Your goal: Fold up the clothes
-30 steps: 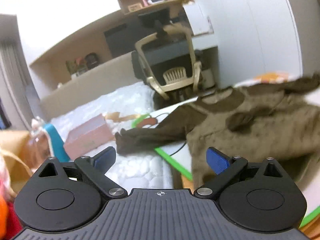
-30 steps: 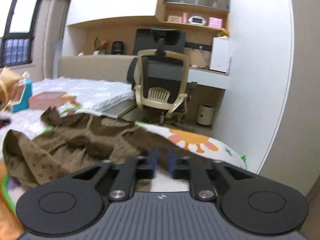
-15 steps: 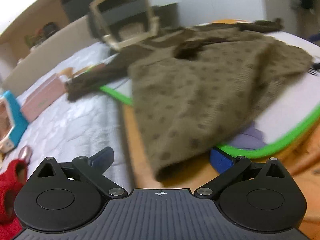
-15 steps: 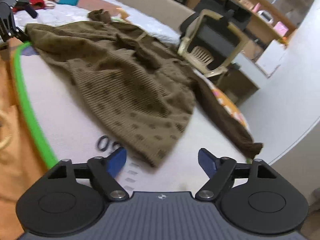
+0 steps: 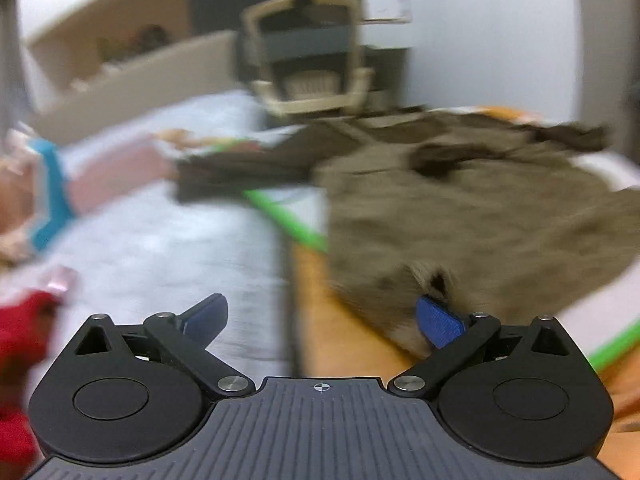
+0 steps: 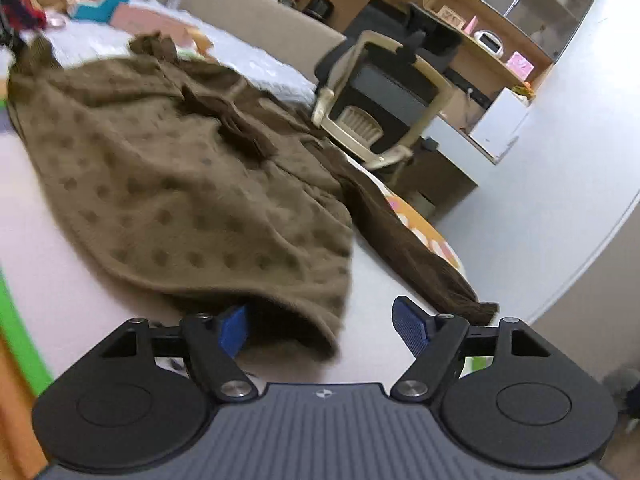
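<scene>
Left wrist view, blurred: the left hand-held gripper [image 5: 320, 322] stands wide at the near hem of the brown sweater [image 5: 480, 216], spread unfolded on the worktop [image 5: 612, 172].

Right wrist view: the right hand-held gripper [image 6: 320, 326] gapes around the hem corner. Judged step: taking the hem; next, both close squarely on cloth.

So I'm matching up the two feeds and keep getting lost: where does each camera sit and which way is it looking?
Left wrist: sits on the left gripper, looking forward over its open blue fingers at the brown sweater's hem.
Right wrist: sits on the right gripper, looking along open fingers at the sweater's other bottom corner.
Shared: the sweater, the chair, and the bed.
</scene>
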